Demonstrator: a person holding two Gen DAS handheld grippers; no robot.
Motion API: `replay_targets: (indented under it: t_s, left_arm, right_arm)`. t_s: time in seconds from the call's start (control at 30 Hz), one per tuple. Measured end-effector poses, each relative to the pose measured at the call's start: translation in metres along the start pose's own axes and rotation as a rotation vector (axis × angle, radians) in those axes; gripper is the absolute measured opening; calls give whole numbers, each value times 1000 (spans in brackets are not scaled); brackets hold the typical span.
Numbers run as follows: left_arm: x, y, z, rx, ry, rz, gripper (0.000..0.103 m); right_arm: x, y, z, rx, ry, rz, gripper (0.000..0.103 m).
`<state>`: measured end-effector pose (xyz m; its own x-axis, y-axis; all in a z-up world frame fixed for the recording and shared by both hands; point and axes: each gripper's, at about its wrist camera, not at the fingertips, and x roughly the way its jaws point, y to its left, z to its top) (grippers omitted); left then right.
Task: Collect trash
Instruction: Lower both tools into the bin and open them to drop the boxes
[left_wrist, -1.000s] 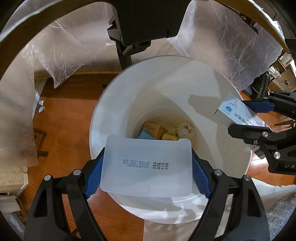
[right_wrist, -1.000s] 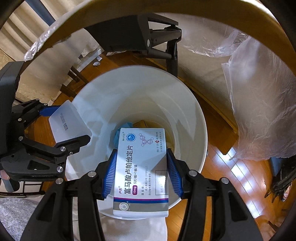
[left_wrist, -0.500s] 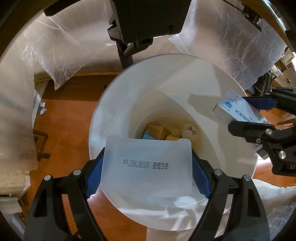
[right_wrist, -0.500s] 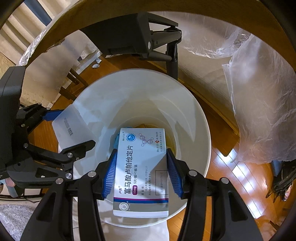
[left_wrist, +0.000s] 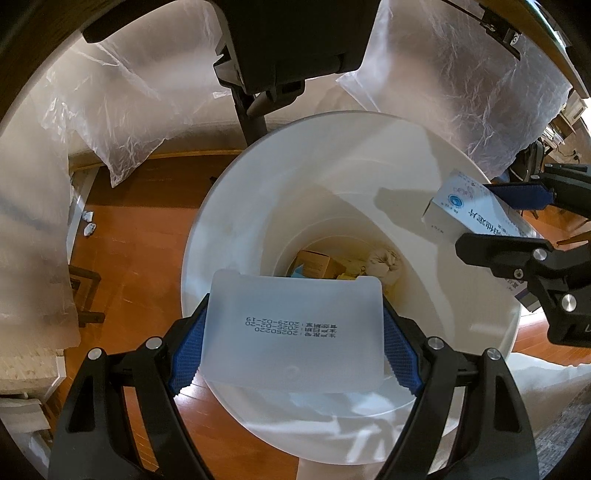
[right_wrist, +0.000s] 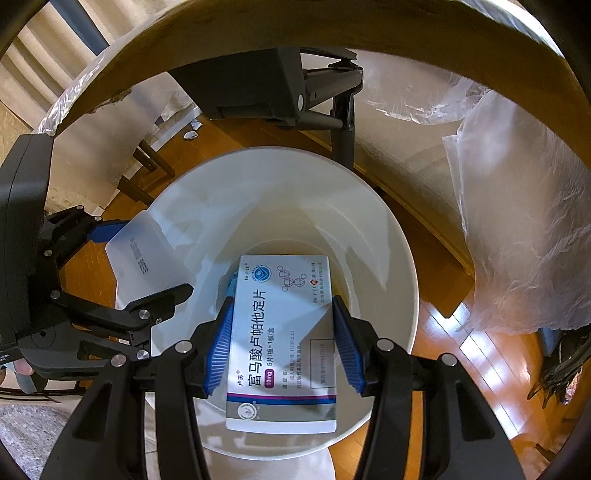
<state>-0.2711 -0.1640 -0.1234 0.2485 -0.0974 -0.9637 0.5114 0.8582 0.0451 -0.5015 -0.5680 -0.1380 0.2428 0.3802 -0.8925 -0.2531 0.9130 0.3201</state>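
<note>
While both grippers hang over the white waste bin (left_wrist: 236, 206), each has a piece of trash clamped between its blue pads and neither has let go. The left gripper (left_wrist: 293, 334) holds a translucent plastic tray (left_wrist: 295, 328) with a printed date line, its jaws spread wide to span it; the tray hangs above the bin's 6 o'clock rim. The right gripper (right_wrist: 282, 343) squeezes a white medicine box (right_wrist: 282, 339) by its long sides, jaws set narrow, over the bin's mouth. In the left wrist view that box shows at 3 o'clock, above the bin's far rim.

Down at the bottom of the bin lie a small brown carton (left_wrist: 314, 260) and a crumpled tissue (left_wrist: 384, 260), so some rubbish is already in.

The step in hand looks like the drop. Next, both jaws need to open so the pieces fall clear inside the wall; the tray sits close to the near rim and may want a nudge toward the centre first, lest it tip out onto the wooden floor (left_wrist: 133, 236).
</note>
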Motion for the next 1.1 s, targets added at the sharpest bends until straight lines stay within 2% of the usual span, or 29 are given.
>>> replay_targets:
  t_s: [0.73, 0.83, 0.87, 0.9, 0.93, 0.97, 1.1]
  left_arm:
    - [2, -1, 0, 4, -3, -2, 84]
    - [1, 0, 0, -6, -10, -26, 84]
    - [1, 1, 0, -7, -15, -41, 84]
    - [0, 1, 0, -10, -17, -55, 84]
    - [-1, 2, 0, -13, -19, -58, 89]
    - [-1, 2, 0, -15, -23, -56, 92]
    - [-4, 0, 0, -3, -42, -40, 95]
  right_arm:
    - [0, 0, 3, -11, 3, -12, 51]
    - [-1, 0, 3, -9, 1, -12, 51]
    - [-1, 0, 3, -7, -2, -8, 57]
    - [-2, 1, 3, -2, -7, -7, 74]
    - [-5, 0, 3, 9, -24, -10, 81]
    - [-8, -2, 2, 16, -38, -7, 85]
    - [-14, -6, 1, 29, -43, -8, 85]
